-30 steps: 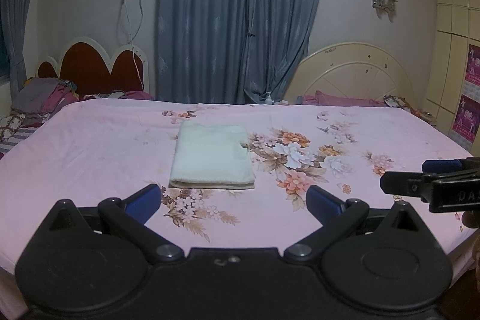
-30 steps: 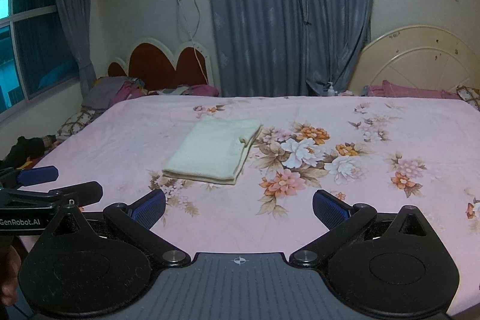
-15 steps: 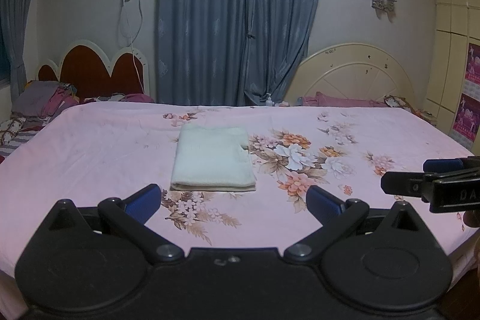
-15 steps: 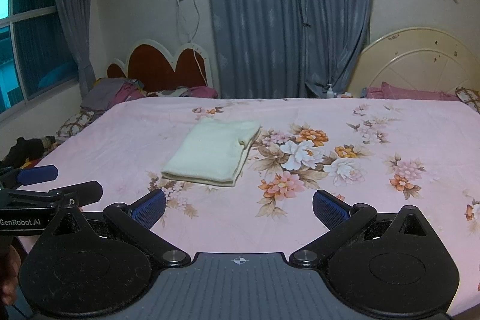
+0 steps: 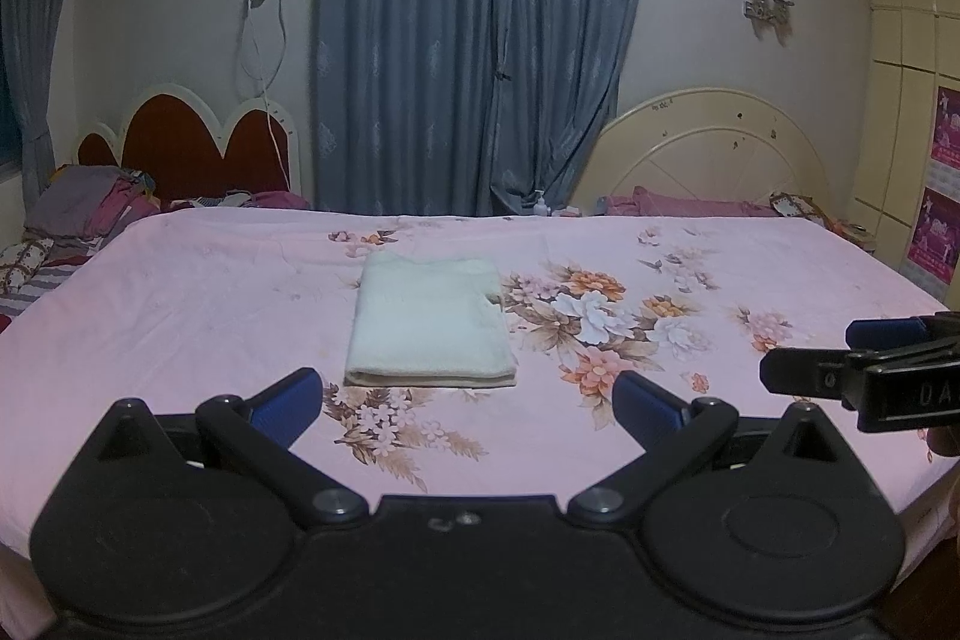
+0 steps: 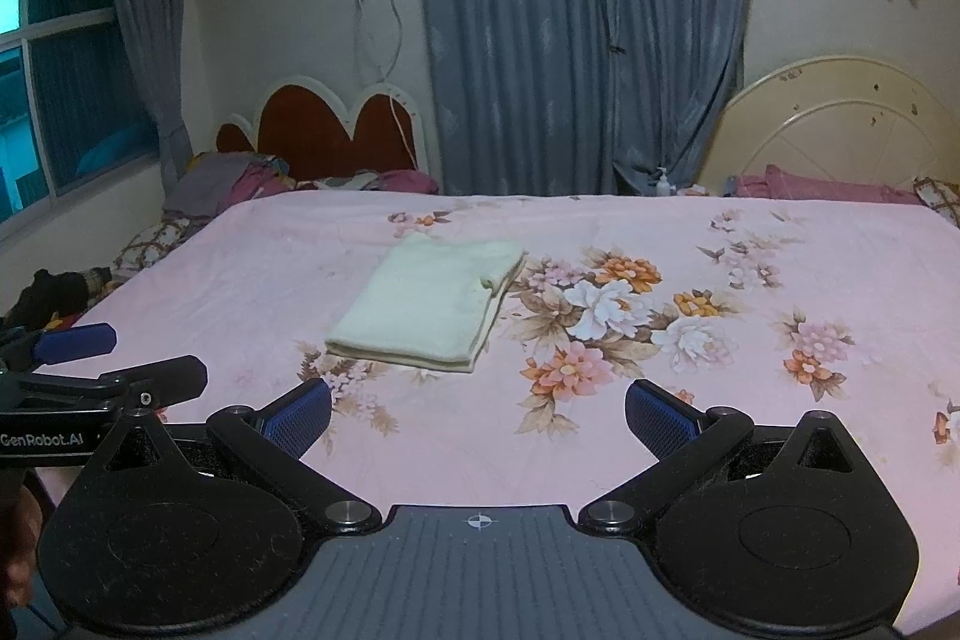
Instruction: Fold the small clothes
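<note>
Cloth (image 5: 429, 323), pale and folded, lies mid-bed (image 5: 180, 316), apart from both claws. Your left claw (image 5: 465, 397) and right claw (image 6: 478, 415) gape empty; judge it finished, so keep clear.

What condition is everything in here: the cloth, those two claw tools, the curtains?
Pale cloth: folded flat, lying on the bed sheet.
Left gripper: open, empty, short of the cloth.
Right gripper: open, empty, short of the cloth.
Middle curtains: drawn shut.
</note>
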Demonstrator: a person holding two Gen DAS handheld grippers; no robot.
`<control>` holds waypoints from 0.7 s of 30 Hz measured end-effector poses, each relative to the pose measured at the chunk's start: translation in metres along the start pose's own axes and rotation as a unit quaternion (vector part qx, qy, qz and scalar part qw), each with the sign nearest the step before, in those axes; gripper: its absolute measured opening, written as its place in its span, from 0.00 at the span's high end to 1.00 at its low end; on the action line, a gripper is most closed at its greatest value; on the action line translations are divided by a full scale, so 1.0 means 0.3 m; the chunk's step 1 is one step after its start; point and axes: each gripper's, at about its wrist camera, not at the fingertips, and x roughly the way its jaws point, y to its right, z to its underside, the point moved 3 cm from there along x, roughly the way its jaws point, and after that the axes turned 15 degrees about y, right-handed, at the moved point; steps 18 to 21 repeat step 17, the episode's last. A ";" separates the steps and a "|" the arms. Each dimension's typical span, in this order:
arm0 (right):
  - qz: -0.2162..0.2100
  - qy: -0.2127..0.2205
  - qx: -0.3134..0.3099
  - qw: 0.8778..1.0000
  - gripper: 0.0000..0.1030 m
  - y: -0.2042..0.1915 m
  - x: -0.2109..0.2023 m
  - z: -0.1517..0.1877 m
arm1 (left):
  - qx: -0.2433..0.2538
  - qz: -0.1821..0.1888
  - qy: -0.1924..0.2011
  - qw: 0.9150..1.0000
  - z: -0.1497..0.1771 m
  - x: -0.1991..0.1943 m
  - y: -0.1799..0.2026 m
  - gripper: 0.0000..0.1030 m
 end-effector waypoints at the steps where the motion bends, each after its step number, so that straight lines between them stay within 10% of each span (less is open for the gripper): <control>1: 0.000 0.000 -0.001 1.000 0.00 -0.001 0.000 0.000 | 0.001 0.000 0.000 1.000 -0.003 0.001 -0.004 0.01; 21: -0.004 0.002 -0.004 1.000 0.00 -0.001 0.003 -0.014 | 0.001 0.007 0.000 1.000 -0.012 0.007 -0.017 0.02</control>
